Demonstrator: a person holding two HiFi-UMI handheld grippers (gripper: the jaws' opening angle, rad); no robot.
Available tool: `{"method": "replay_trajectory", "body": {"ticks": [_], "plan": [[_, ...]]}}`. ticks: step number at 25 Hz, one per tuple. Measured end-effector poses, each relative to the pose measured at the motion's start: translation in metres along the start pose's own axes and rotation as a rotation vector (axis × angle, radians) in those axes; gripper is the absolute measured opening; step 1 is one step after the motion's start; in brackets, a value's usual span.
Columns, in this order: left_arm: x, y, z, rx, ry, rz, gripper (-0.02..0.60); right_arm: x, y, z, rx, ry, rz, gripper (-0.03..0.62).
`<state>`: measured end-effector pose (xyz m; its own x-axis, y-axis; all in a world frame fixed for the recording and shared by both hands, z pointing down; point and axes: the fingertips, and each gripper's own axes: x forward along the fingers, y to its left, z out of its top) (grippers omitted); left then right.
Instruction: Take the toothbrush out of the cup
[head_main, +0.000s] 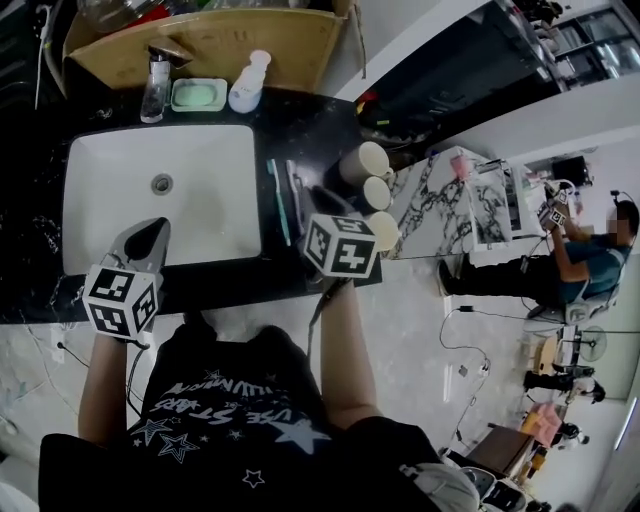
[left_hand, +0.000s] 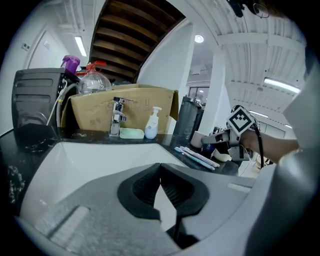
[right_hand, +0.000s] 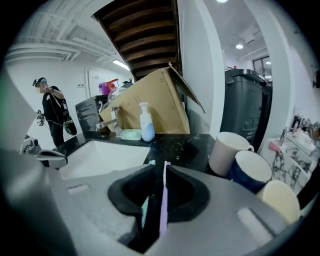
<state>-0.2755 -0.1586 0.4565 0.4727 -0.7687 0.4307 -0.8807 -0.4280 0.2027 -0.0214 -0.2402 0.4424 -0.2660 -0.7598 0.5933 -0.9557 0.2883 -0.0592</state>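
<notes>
Beside the white basin (head_main: 200, 175), slim toothbrushes (head_main: 278, 200) lie (right tool (right_hand: 157, 172) parted, left tool (left_hand: 160, 167) closed)

The sink (head_main: 205, 200) is set into the countertop (head_main: 310, 125). Behind it stands the faucet (head_main: 155, 80), with a soap dish (head_main: 198, 94) just to its right and a pump bottle (head_main: 247, 85) right of that; a cardboard box (head_main: 225, 45) sits behind all three. Two toothbrushes (head_main: 283, 205) lie side by side on the countertop just right of the sink. Further right, three cups (head_main: 365, 163) stand in a row along the countertop's right edge, apart from the toothbrushes.
</notes>
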Motion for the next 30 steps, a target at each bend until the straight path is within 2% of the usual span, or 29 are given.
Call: {"method": "replay_trajectory", "body": {"ticks": [4,14,22,30], "plan": [[-0.012,-0.02,-0.005,-0.011,-0.011,0.04,0.009,-0.011,0.004,0.009,-0.035,-0.051,0.057,0.074],[-0.04,-0.092,-0.015,-0.046,-0.068,0.184,0.009,-0.048,0.027,0.001,-0.124,-0.091,0.306,0.028],[-0.064,-0.156,-0.033,-0.06,-0.101,0.301,0.009,-0.093,0.025,-0.022,-0.201,-0.104,0.465,0.009],[-0.086,-0.226,-0.064,-0.105,-0.126,0.414,0.009,-0.136,0.007,-0.061,-0.27,-0.096,0.584,0.006]]}}
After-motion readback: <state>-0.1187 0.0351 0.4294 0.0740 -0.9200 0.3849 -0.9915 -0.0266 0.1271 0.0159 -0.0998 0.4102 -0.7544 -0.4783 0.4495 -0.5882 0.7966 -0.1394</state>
